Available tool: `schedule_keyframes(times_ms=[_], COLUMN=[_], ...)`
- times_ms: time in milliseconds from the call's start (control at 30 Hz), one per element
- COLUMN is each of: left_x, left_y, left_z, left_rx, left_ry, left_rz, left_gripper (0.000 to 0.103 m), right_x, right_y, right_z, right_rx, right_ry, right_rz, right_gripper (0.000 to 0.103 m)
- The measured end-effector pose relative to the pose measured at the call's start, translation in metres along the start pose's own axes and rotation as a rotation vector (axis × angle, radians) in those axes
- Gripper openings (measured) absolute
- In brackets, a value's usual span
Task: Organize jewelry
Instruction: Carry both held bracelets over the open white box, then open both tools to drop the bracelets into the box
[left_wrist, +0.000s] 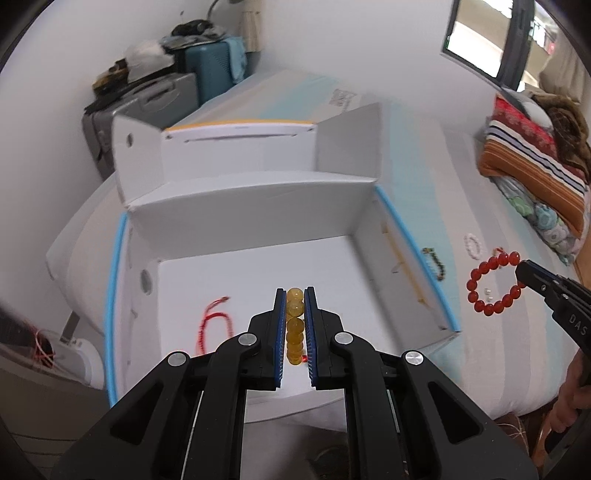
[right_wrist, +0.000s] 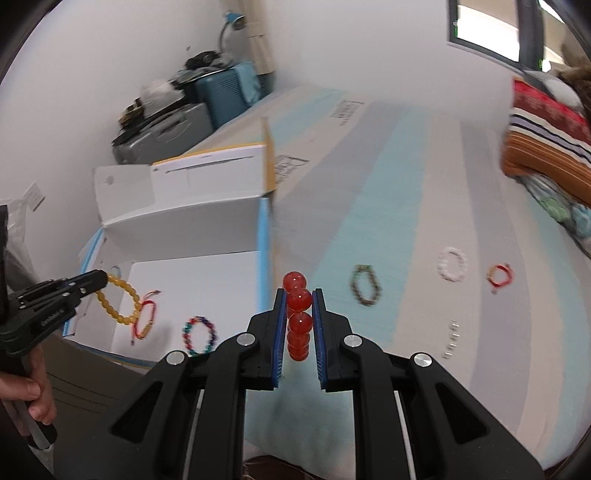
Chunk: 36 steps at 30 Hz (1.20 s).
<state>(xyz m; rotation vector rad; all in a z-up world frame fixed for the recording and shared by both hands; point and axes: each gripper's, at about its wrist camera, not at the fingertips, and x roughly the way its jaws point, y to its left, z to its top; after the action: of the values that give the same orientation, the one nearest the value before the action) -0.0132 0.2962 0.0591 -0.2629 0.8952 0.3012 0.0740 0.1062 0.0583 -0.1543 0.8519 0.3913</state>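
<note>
My left gripper (left_wrist: 295, 314) is clamped on the yellow bracelet (left_wrist: 295, 325) over the box (left_wrist: 258, 206) floor; right gripper (right_wrist: 299, 314) pinches the red bracelet (right_wrist: 297, 314) above the bed (right_wrist: 406, 221), just beside the box's right edge. Risk imo: beads are round and slick, so a loop could slip out mid-carry and land short of the box wall.

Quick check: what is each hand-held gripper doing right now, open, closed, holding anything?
Left hand-held gripper: closed on the yellow bead bracelet.
Right hand-held gripper: closed on the red bead bracelet.
</note>
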Motion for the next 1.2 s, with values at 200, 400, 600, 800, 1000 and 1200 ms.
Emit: schedule_keyframes(times_ms=[200, 400, 600, 800, 1000, 1200], left_x=[0.012, 0.033, 0.052, 0.066, 0.072, 0.065], left_y=[0.033, 0.057, 0.069, 0.074, 0.075, 0.072], left_z=[-0.007, -0.015, -0.023, -0.027, -0.033, -0.03], left_rx=[-0.042, -0.074, -0.091, -0.092, -0.096, -0.101], left_ry=[0.025, 0.062, 0.093, 0.119, 0.125, 0.099], left_rz=[0.018, 0.021, 0.021, 0.029, 0.044, 0.063], left_gripper=[0.009, 0.009, 0.009, 0.009, 0.01, 0.017], right_x=[0.03, 0.055, 0.08, 0.099, 0.111, 0.106], right_y=[0.046, 0.073, 0.087, 0.097, 0.105, 0.109], right_z=[0.009, 0.007, 0.002, -0.005, -0.012, -0.011], right_rx=[-0.055, -0.087, -0.098, -0.108, -0.118, -0.128], right_ry=[0.034, 0.065, 0.11, 0.152, 0.186, 0.176], right_rz=[0.042, 0.064, 0.078, 0.078, 0.073, 0.076], right_gripper=[0.013, 0.013, 0.013, 0.013, 0.013, 0.022])
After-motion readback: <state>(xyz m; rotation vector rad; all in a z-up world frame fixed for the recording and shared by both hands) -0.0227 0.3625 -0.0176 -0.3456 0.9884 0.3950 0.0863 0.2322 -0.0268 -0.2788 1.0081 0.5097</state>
